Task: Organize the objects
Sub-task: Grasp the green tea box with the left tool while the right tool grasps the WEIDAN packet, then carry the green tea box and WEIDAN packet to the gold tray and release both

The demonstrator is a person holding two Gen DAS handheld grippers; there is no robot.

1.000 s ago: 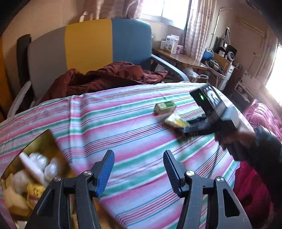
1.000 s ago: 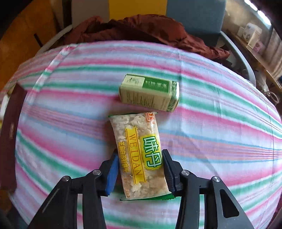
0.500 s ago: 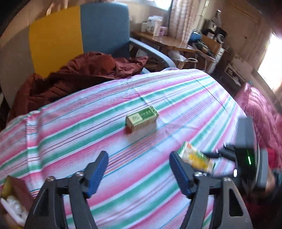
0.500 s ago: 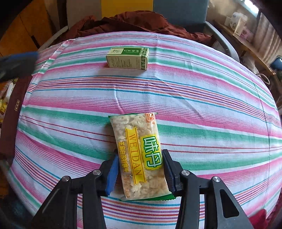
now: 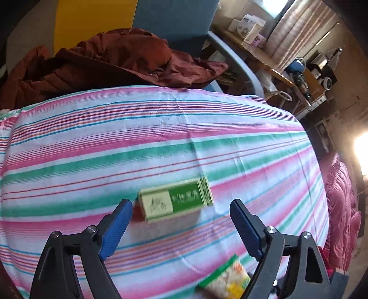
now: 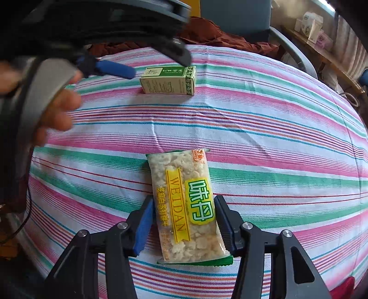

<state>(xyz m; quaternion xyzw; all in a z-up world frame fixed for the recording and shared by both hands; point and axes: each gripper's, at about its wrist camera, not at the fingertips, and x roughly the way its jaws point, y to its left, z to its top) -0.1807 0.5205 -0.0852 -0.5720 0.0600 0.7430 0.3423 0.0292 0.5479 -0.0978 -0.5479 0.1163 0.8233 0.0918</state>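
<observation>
Since the earlier frames the left gripper has swung away from the tin of snacks, which is now out of view, and come down over the green box; its jaws have just been opening and now stand wide, with the box just beyond the blue pads and nothing touching them. The box lies on its long side on the striped cloth.

The right gripper has drawn back from the box, taking the snack packet with it, and its jaws have just been opening. The packet lies flat on the cloth between the fingers. A narrow strip of cloth shows between the packet and the left-hand pad, so the grip looks released, though on the other side the finger sits so near the wrapper that contact there cannot be ruled out.

Seen from the right wrist, the box is well beyond the packet, toward the far edge of the cloth, and the left gripper reaches in over it from the left, carried by a hand. From the left wrist, the packet shows on the near side of the box, at the bottom edge of the view.

Beyond the box, past the cloth's far edge, a red-brown jacket is heaped on a chair.
</observation>
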